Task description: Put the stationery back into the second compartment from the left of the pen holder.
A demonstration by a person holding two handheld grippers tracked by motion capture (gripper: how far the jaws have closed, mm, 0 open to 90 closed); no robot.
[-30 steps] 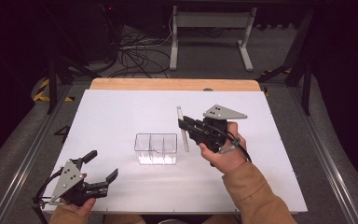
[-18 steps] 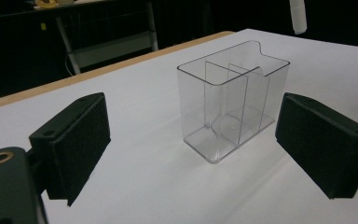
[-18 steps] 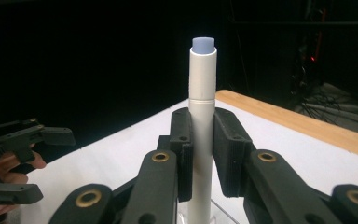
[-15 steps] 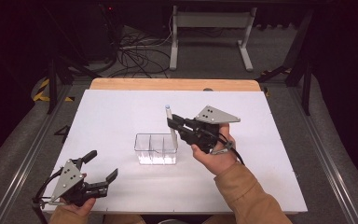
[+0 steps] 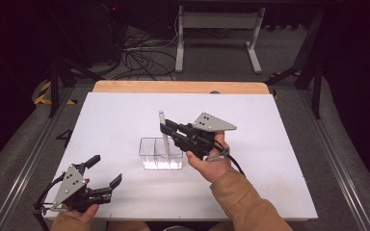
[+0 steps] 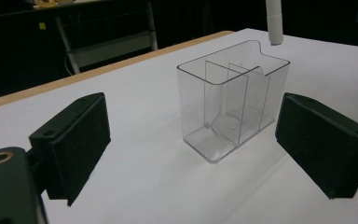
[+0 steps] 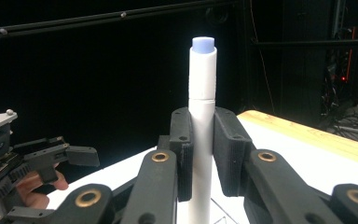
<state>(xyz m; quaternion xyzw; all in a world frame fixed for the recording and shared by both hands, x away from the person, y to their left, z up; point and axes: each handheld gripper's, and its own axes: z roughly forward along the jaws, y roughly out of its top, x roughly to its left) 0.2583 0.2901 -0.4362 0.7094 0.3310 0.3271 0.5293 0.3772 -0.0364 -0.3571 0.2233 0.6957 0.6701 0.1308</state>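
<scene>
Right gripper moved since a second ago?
Yes. In the high view the right gripper, shut on the pen, has shifted left toward the clear bin; the pen now stands over its right end.

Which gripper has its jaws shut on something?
The right gripper: its jaws clamp the upright white marker over the clear bin. The left gripper sits open.

Bright lit table (image 5: 115,120), dark surroundings, soft shadows, sharp focus
</scene>
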